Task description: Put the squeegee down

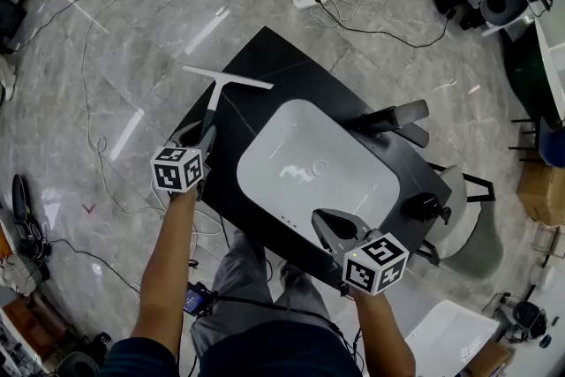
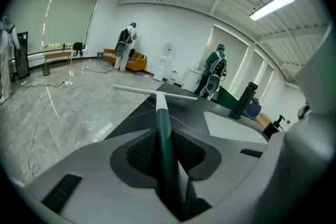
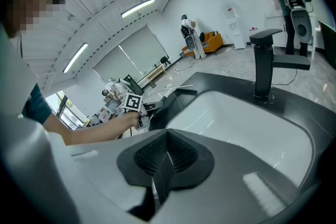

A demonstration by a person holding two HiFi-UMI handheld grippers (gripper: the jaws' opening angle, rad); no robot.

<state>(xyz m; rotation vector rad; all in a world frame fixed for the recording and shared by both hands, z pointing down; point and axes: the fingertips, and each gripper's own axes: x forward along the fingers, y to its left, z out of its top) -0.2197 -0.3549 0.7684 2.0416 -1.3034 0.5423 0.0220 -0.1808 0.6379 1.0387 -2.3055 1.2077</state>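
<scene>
Grey marble floor spreads all round, crossed by loose white cables, and on it stands the black rectangular countertop that we are leaning over. Set into that top is the white rounded-rectangle basin, which we take as our landmark.

Behind the basin, on its far rim, stands the matte black faucet with its flat spout reaching toward the bowl. Beyond the basin's right end a pale round-seated stool shows past the edge of the countertop.

Left of the basin is the squeegee with a dark green handle and a long white blade. Its handle runs away from us and the blade lies crosswise over the countertop's left edge. We cannot tell whether the blade touches the top.

Our left gripper is also left of the basin, its jaws clamped tight on the green handle. Our right gripper hovers at the basin's near rim, jaws pressed together with nothing between them.

At the basin's right end a small black soap dispenser sits on the countertop. Well beyond the basin's far side a white power strip lies on the floor.
</scene>
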